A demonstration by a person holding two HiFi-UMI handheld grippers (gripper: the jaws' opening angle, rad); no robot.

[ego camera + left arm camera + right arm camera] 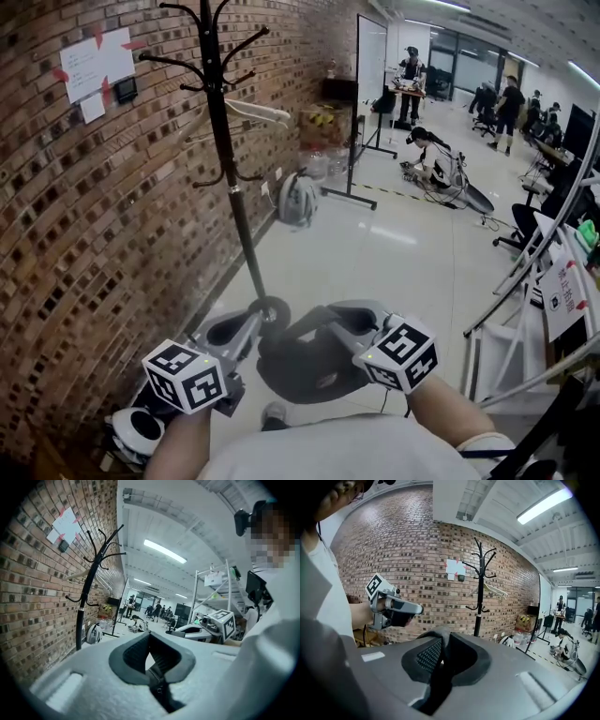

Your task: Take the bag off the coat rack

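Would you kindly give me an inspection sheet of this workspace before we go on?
Surface: glossy pale floor.
Job's things: black coat rack upright by the wall, white hanger on it; grey-white bag low beyond it, on no hook that shows.
Clutter: box and bottles along the wall.
Grippers: left gripper and right gripper shut, nothing held.
Cables: dark leads on the far floor.
Surroundings: brick wall, whiteboard, people far off.

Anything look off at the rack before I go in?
Yes. The coat rack carries only a pale hanger; no bag hangs on its hooks. A grey bag sits on the floor by the brick wall, beyond the rack. The left gripper and right gripper are shut and empty.
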